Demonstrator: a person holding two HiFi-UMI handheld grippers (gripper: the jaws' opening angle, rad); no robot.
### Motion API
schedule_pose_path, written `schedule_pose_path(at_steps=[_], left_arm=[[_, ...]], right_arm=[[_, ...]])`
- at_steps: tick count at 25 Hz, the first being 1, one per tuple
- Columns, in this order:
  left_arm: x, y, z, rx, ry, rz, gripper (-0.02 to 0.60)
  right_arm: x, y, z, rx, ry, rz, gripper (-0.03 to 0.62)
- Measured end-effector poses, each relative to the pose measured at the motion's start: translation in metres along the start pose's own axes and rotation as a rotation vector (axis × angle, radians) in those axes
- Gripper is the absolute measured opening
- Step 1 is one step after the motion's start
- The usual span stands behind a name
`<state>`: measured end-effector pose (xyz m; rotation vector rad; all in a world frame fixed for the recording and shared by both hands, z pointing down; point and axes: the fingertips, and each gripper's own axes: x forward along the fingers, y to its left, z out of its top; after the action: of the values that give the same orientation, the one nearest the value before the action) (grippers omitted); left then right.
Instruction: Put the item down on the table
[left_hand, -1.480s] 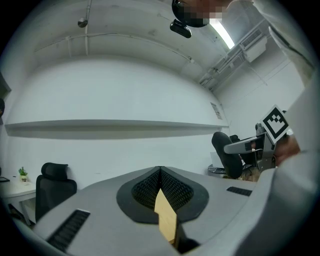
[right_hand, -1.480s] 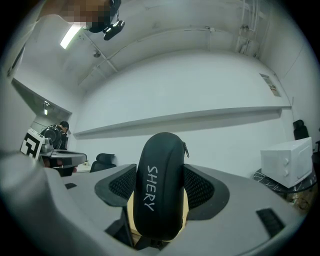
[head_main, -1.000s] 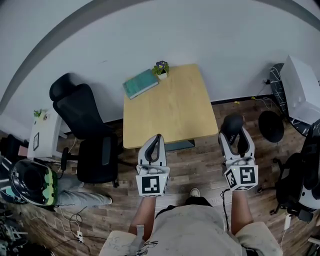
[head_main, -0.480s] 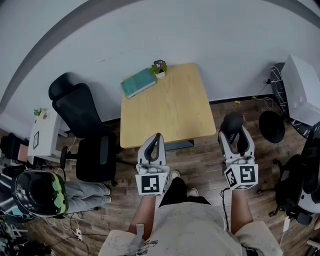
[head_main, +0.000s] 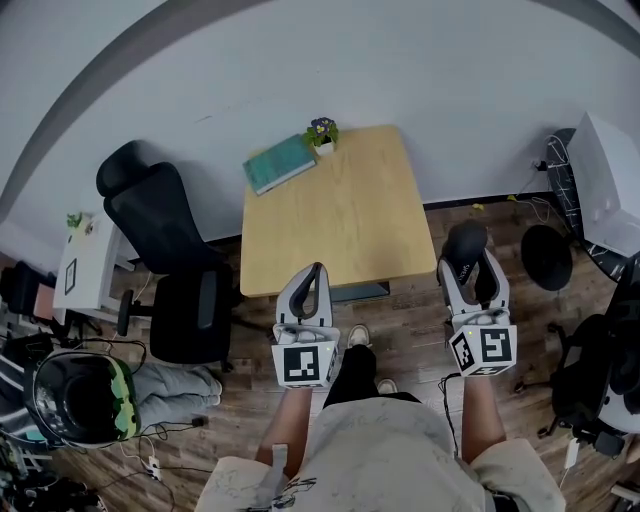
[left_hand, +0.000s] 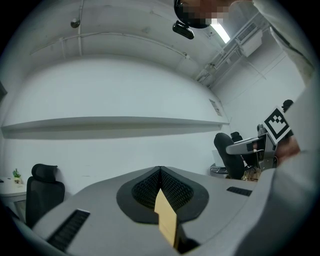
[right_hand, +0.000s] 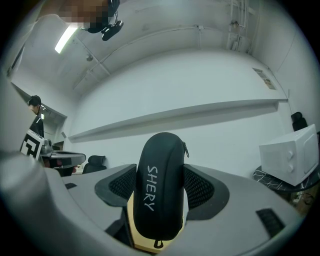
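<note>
A black zipped case (right_hand: 159, 185) printed SHERY stands upright between the jaws of my right gripper (right_hand: 160, 187), which is shut on it. In the head view the black case (head_main: 464, 247) sticks out of the right gripper (head_main: 468, 268), held over the wooden floor just right of the table's near corner. My left gripper (head_main: 313, 280) hovers at the near edge of the light wooden table (head_main: 340, 215), its jaws pressed together with nothing between them. The left gripper (left_hand: 160, 175) points at a white wall.
A teal book (head_main: 279, 165) and a small potted plant (head_main: 322, 133) sit at the table's far left corner. A black office chair (head_main: 170, 265) stands left of the table. A white microwave (head_main: 607, 180) and a black stool (head_main: 546, 256) are at the right.
The person has stepped a little forward, a leg and shoe now showing between the grippers. Both grippers keep their places and grips.
</note>
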<state>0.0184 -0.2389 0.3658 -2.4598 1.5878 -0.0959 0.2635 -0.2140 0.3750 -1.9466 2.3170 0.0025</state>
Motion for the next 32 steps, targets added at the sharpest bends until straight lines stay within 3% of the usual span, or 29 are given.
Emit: schedule_pose_path(at_steps=[16,24,32], left_arm=[[0.008,0.031,-0.034,-0.035,0.049,0.051,0.006],[0.011,0.041,-0.086,-0.066,0.122,0.01,0.006],[0.013,0.059,-0.14,-0.119,0.202,0.017,0.006]], right_arm=[[0.047,0.021,-0.041,0.002,0.108,0.054,0.305],[0.075,0.043,-0.084,-0.013,0.215,0.084,0.307],[0.108,0.071,-0.134,-0.047,0.331,0.138,0.307]])
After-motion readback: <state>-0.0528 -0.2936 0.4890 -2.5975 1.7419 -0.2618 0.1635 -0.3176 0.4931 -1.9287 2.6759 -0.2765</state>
